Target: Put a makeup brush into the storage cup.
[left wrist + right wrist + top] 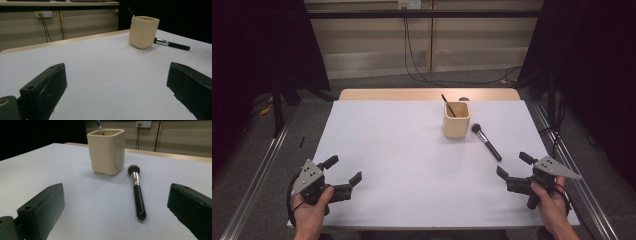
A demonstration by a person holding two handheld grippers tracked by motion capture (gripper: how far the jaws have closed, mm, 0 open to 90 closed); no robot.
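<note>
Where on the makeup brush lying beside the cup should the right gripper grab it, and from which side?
Probably mid-handle on the makeup brush, coming down from above with the right gripper, whose jaws stand open and empty, closing across the handle. The brush lies flat on the table, handle end toward that gripper and bristles by the cup. The black handle is slim, straight and rigid; the bristles are soft.

makeup brush (137,192) beside cup (107,151) (tongs (115,212) apart)

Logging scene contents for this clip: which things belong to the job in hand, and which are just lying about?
Job:
makeup brush, flat on the table
beige cup, a thin black handle inside
right gripper, open, nearest the brush
left gripper, open

Lying about:
wall cables
</note>
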